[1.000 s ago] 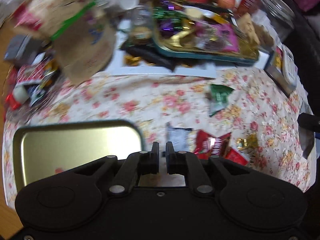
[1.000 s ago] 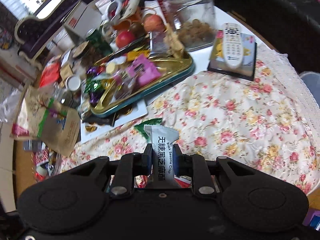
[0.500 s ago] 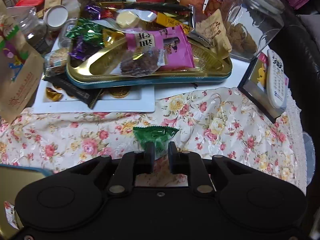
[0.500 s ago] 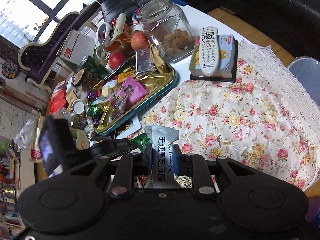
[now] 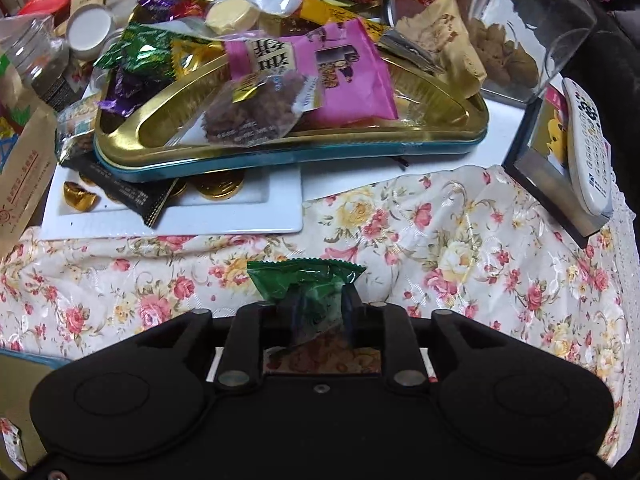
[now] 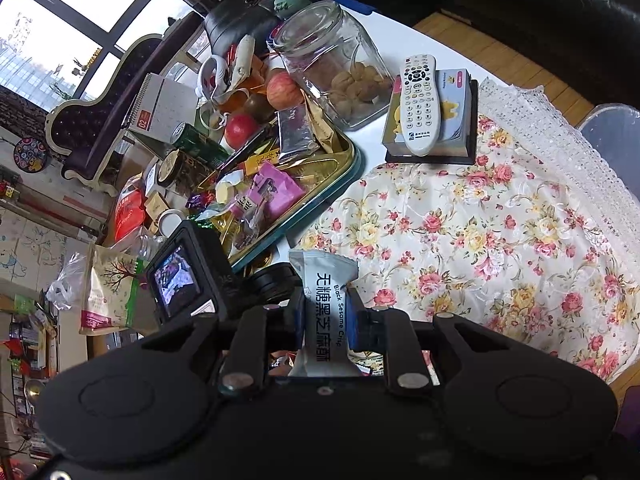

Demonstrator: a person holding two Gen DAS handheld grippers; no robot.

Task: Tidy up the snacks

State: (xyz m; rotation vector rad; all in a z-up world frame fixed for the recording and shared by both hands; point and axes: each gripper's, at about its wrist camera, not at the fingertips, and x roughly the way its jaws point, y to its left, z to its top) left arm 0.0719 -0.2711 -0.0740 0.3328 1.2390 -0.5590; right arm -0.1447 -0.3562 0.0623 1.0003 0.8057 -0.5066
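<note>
A green snack packet (image 5: 308,284) lies on the floral tablecloth (image 5: 460,240), and my left gripper (image 5: 311,302) stands open around its near end, one finger on each side. My right gripper (image 6: 324,304) is shut on a white black sesame crisp packet (image 6: 326,296) and holds it above the cloth. The left gripper's camera body (image 6: 180,276) shows at the left of the right wrist view. A gold tray (image 5: 280,148) heaped with snacks stands behind the green packet; it also shows in the right wrist view (image 6: 348,160).
A white plate (image 5: 224,216) with gold coins lies under the tray's near edge. A glass jar (image 5: 528,28) and a remote (image 5: 592,140) on a box stand at the right. A brown bag (image 5: 20,176) is at the left. A second gold tray's corner (image 5: 16,368) is at the lower left.
My left gripper has swung from the empty gold tray toward the green packet, and its jaws have opened around it. My right gripper has risen with the sesame packet.
</note>
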